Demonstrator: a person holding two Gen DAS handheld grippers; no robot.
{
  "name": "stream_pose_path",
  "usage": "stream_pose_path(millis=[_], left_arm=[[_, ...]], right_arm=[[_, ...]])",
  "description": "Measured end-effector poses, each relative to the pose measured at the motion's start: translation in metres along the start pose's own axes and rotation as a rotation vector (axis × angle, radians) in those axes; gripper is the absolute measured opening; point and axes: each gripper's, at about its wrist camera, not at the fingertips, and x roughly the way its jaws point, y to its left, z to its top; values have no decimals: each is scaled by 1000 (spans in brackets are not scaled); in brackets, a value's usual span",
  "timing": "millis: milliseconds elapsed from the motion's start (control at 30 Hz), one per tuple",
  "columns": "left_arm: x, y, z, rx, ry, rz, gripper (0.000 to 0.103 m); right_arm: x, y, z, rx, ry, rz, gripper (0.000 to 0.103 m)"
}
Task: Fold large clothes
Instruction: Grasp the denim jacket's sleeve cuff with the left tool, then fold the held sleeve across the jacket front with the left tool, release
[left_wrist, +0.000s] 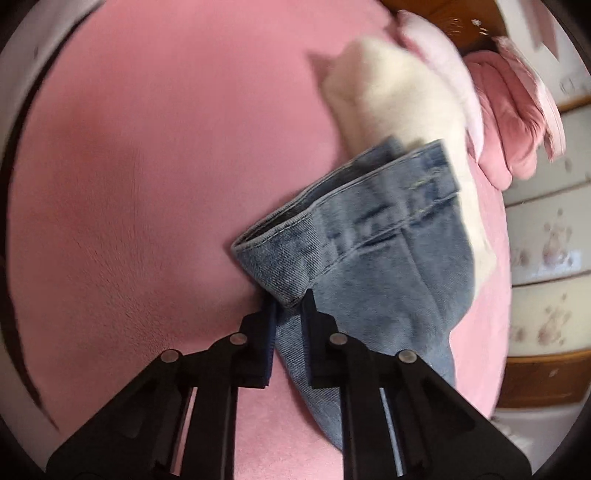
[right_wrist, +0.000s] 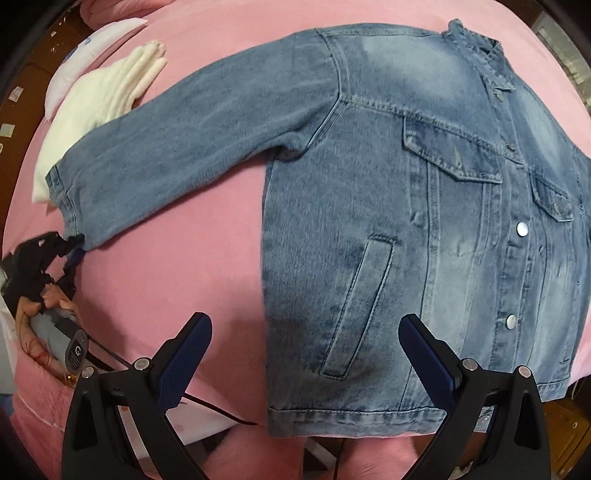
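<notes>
Across a pink bedspread (right_wrist: 207, 236) lies a faded blue denim jacket (right_wrist: 424, 206), front up, buttoned with silver snaps, one sleeve stretched out left toward a folded cream garment (right_wrist: 92, 110). No writing is legible; only a small round logo shows on the left tool's handle. At the cuff (left_wrist: 280, 266), the left gripper (left_wrist: 290, 306) pinches denim tight. Near the hem, the right gripper (right_wrist: 304, 332) hangs wide open, holding nothing.

I count one denim jacket (right_wrist: 388, 192) spread on one pink sheet (right_wrist: 192, 258). It shows two flap chest pockets, one slanted welt pocket and two bright snap buttons. One folded cream garment (right_wrist: 92, 110) lies nearby. I hold two grippers: left gripper (left_wrist: 290, 314), right gripper (right_wrist: 304, 354).
</notes>
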Motion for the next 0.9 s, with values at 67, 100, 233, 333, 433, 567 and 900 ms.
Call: stream_pose_path(millis=[67, 100, 233, 333, 433, 567, 900], left_arm=[[-20, -22, 1, 42, -54, -17, 7], [-30, -30, 0, 61, -77, -37, 6], [-78, -77, -15, 140, -154, -142, 6], [-119, -126, -46, 282, -191, -232, 6], [-161, -182, -100, 454, -235, -330, 6], [-210, -228, -178, 586, -215, -464, 6], [-206, -336, -430, 893, -7, -595, 6]], right_arm=[[0, 4, -1, -6, -6, 12, 102], [0, 9, -1, -4, -17, 26, 102], [-5, -10, -5, 8, -53, 59, 102], [-15, -36, -6, 15, -77, 75, 102], [-25, -70, -10, 17, -107, 98, 102], [-49, -137, -18, 44, -149, 110, 102], [-98, -336, -12, 268, -288, 41, 102]])
